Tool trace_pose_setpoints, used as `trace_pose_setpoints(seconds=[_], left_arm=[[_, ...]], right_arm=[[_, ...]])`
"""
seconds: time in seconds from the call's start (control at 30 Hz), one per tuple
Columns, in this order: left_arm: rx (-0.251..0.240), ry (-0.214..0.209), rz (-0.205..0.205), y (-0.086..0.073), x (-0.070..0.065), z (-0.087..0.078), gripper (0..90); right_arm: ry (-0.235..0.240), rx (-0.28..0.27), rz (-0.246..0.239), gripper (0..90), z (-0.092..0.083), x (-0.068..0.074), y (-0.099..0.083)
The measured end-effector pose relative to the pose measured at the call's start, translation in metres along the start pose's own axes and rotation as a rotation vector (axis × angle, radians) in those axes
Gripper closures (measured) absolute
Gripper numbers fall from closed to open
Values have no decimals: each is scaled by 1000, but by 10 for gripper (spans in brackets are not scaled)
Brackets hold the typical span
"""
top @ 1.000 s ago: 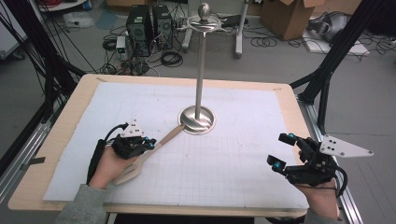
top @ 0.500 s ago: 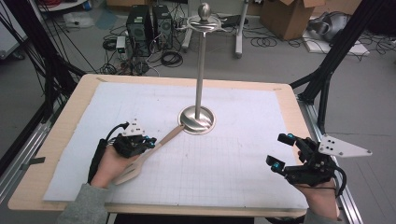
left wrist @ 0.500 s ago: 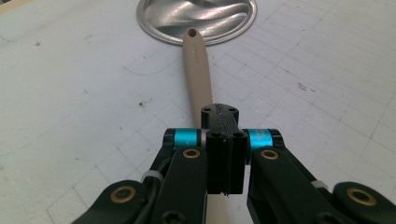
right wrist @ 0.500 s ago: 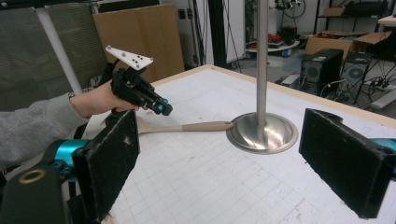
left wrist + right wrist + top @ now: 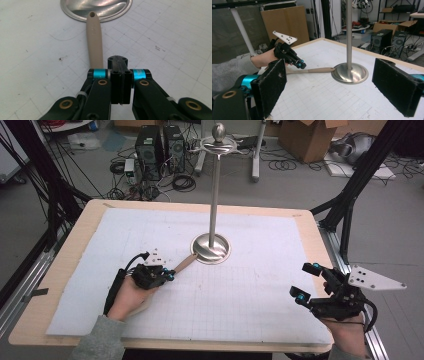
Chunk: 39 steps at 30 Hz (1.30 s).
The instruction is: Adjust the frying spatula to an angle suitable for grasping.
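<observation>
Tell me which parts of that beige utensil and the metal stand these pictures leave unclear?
- Utensil's working end: hidden under the left gripper in its own view, under the hand in the high view.
- Whether those shut jaws actually pinch the utensil: the gripper body hides the contact.
- Stand's top: cut off by the upper edge of the right gripper view.
- Lettering on the handle: too small to read.

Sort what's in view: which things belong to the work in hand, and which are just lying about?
In the job:
- left gripper, shut, above the beige utensil's handle
- steel stand, whose base the handle tip touches
- right gripper, open, waiting

Lying about:
- computer towers on the floor
- cardboard box
- loose cables
</observation>
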<state>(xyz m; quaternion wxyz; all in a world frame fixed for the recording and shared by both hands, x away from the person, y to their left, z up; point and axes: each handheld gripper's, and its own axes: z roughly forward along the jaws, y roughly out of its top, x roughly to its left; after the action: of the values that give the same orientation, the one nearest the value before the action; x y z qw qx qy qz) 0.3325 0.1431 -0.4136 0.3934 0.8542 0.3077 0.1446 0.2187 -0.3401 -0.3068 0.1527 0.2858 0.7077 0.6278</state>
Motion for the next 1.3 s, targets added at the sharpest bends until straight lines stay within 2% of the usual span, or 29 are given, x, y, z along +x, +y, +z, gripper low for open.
trace_pose_setpoints(seconds=[0.13,0.27,0.4,0.53,0.87,1.1,1.2,1.3], left_arm=[[2,-7,-12,-1,4,-1,895],[8,-13,-56,-2,8,0,895],[15,-18,-42,-3,9,4,895],[48,-15,-28,-4,8,9,895],[70,3,-51,-5,10,13,894],[99,-5,-43,-4,8,18,894],[103,5,-59,-4,9,18,894],[134,31,-45,-1,9,19,894]], right_arm=[[2,6,0,113,1,0,0],[12,13,1,113,3,2,0],[12,16,-6,113,3,1,0],[11,16,2,113,3,0,-1],[14,15,0,113,2,1,0],[17,20,4,113,4,0,-1],[18,19,1,113,4,0,-1],[17,20,5,113,3,1,-1]])
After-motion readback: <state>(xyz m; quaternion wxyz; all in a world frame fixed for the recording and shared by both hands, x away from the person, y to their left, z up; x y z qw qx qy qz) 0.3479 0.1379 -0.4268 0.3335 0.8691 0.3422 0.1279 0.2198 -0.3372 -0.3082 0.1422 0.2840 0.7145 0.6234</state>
